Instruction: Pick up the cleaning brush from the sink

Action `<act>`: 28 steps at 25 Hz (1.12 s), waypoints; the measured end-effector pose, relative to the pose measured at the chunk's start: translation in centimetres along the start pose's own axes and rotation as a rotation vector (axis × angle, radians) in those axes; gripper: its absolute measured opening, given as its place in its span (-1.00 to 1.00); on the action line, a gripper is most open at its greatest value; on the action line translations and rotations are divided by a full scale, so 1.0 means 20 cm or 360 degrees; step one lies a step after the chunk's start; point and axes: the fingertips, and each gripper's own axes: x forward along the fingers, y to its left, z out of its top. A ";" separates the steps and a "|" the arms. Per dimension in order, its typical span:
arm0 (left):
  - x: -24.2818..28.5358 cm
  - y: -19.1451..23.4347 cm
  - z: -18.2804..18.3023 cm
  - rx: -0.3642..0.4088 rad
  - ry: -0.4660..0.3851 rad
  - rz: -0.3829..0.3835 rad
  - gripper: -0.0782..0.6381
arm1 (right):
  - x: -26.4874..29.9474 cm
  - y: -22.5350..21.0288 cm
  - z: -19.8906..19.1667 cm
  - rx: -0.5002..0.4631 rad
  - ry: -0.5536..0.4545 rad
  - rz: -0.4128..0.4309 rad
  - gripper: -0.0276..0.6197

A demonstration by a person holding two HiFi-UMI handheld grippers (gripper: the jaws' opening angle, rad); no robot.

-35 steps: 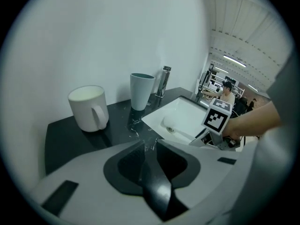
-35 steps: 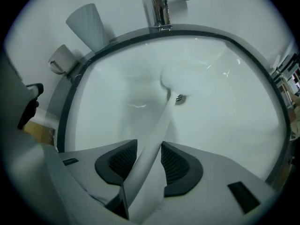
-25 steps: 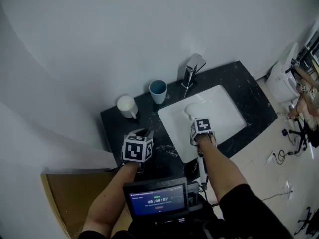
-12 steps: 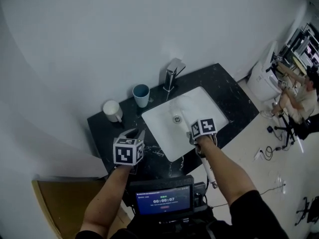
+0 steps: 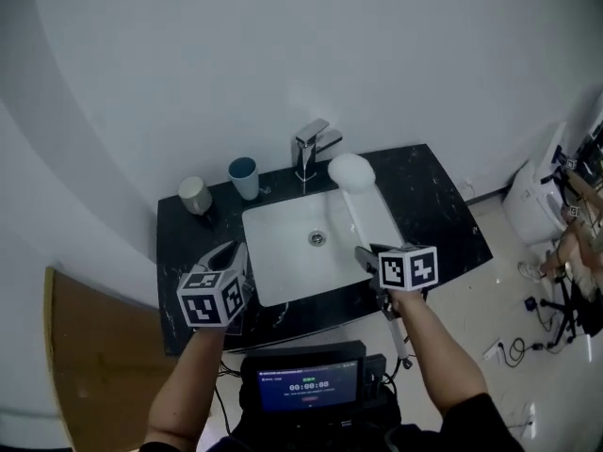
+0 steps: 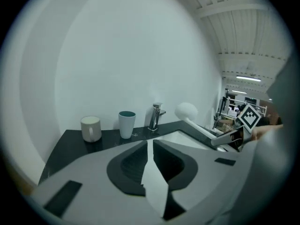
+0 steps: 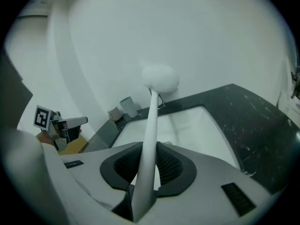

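Note:
The cleaning brush has a round white head (image 5: 350, 170) and a long white handle (image 7: 150, 125). My right gripper (image 5: 370, 256) is shut on that handle and holds the brush in the air, tilted up, over the right side of the white sink (image 5: 283, 252). In the right gripper view the brush head (image 7: 160, 78) stands high above the basin (image 7: 197, 125). My left gripper (image 5: 233, 255) hovers at the counter's front left, away from the brush, jaws together with nothing in them. In the left gripper view the brush head (image 6: 186, 110) shows to the right.
A chrome faucet (image 5: 314, 144) stands behind the sink. A teal cup (image 5: 244, 177) and a white mug (image 5: 195, 194) sit at the back left of the black counter (image 5: 443, 210). A wall rises right behind. A screen (image 5: 307, 384) sits below my arms.
The brush has come up out of the basin, its head now raised near faucet height. My right gripper rose and drew back with it. The left gripper also pulled back from the counter.

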 end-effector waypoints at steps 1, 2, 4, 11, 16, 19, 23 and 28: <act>-0.04 -0.10 -0.01 -0.0050 -0.0039 0.0048 -0.65 | -0.08 -0.03 0.03 -0.0066 -0.0031 0.0050 -0.68; -0.08 -0.21 -0.02 -0.0099 -0.0074 0.0088 -0.69 | -0.17 -0.04 0.06 -0.0128 -0.0051 0.0101 -0.68; -0.17 -0.42 -0.05 -0.0154 -0.0111 0.0145 -0.70 | -0.35 -0.05 0.10 -0.0224 -0.0079 0.0199 -0.68; -0.52 -0.87 -0.07 -0.0144 -0.0228 0.0167 -0.75 | -0.82 0.07 0.15 -0.0381 -0.0249 0.0429 -0.68; -0.71 -0.95 -0.15 -0.0148 -0.0281 0.0138 -0.76 | -0.99 0.17 0.08 -0.0489 -0.0333 0.0370 -0.68; -0.81 -1.01 -0.17 -0.0093 -0.0351 0.0101 -0.76 | -1.11 0.25 0.05 -0.0555 -0.0452 0.0330 -0.68; -0.93 -1.11 -0.19 -0.0120 -0.0439 0.0083 -0.76 | -1.27 0.34 0.00 -0.0551 -0.0582 0.0347 -0.68; -1.04 -1.22 -0.18 -0.0112 -0.0479 0.0109 -0.76 | -1.46 0.31 -0.04 -0.0575 -0.0625 0.0323 -0.68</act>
